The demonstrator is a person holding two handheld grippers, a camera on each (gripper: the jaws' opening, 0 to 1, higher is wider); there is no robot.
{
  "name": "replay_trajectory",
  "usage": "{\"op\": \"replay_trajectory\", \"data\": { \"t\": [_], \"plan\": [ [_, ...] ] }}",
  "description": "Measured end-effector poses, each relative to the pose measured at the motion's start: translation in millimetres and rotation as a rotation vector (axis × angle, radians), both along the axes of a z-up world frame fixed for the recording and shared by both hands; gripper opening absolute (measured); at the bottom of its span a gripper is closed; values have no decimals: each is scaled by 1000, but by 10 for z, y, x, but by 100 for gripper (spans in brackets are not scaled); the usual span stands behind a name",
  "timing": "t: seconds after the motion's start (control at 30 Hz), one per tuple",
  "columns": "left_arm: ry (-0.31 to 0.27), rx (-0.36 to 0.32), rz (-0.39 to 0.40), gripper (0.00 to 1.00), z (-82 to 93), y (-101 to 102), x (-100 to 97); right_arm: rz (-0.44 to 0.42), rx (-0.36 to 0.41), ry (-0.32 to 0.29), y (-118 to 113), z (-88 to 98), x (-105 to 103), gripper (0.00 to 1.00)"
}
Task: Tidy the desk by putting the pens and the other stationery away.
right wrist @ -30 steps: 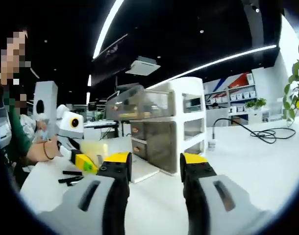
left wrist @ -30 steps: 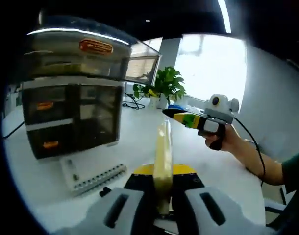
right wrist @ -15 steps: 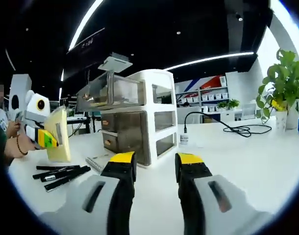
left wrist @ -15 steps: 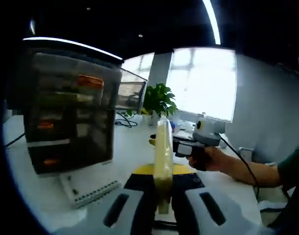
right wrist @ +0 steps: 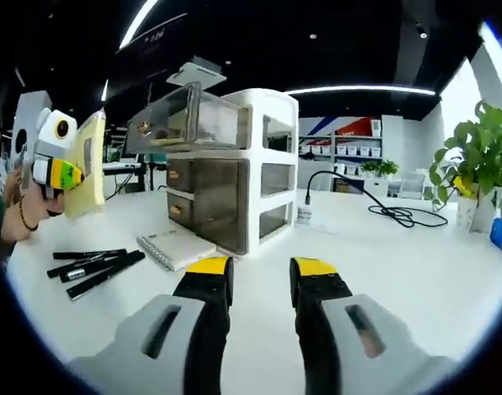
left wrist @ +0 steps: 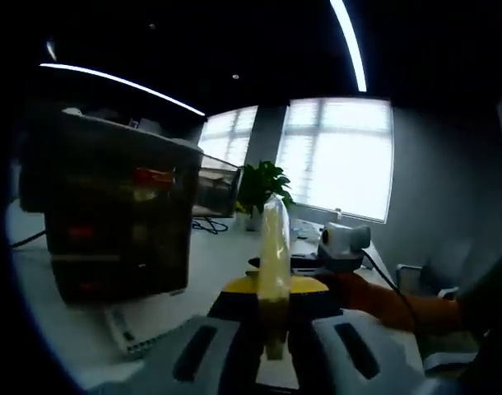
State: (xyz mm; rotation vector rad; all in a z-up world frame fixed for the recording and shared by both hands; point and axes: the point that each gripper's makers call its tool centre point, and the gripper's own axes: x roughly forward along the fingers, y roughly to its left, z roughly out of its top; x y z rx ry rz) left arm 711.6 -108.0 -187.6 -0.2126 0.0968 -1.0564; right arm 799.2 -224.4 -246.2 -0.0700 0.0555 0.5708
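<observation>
Your left gripper (left wrist: pixel 273 317) clamps a thin yellow notepad (left wrist: pixel 274 251) edge-on at 12 o'clock; your right gripper (right wrist: pixel 260 280) gapes empty, black pens (right wrist: pixel 95 265) at 9 o'clock.

Open white desk (right wrist: pixel 416 263) lies ahead of the right gripper (right wrist: pixel 261 276); the drawer unit (right wrist: pixel 226 177), its top drawer (right wrist: pixel 181 123) pulled out, the notebook (right wrist: pixel 175 247) and black pens (right wrist: pixel 95 265) obstruct the left side.
</observation>
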Motion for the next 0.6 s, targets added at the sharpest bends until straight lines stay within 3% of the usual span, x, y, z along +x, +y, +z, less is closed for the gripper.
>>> {"op": "replay_trajectory", "data": {
  "t": [0.07, 0.1, 0.17, 0.2, 0.23, 0.33, 0.4, 0.43, 0.5, 0.6],
  "plan": [
    [-1, -6, 3, 9, 33, 8, -14, -4, 19, -9, 16, 33, -10, 30],
    [-30, 0, 12, 9, 76, 23, -15, -4, 20, -11, 21, 40, -12, 30],
    [-117, 80, 44, 9, 143, 106, -14, -12, 11, -11, 23, 35, -24, 30],
    [-139, 81, 70, 9, 203, 152, -6, -30, 8, -7, -11, 21, -10, 30],
    [-125, 52, 80, 9, 259, 184, -9, -57, 9, 2, -56, -3, 8, 32],
    [49, -60, 52, 9, 297, 249, -1, -112, 26, 26, -173, -78, 79, 37],
    [109, -138, 25, 9, 369, 270, 6, -127, 33, 40, -196, -106, 98, 36],
    [113, -169, 13, 9, 414, 291, 15, -129, 33, 43, -197, -109, 96, 36],
    [98, -166, 26, 9, 452, 350, 29, -127, 22, 46, -175, -120, 86, 36],
    [22, -131, 105, 9, 552, 499, 144, -143, -7, 30, -196, -112, 101, 35]
  ]
}}
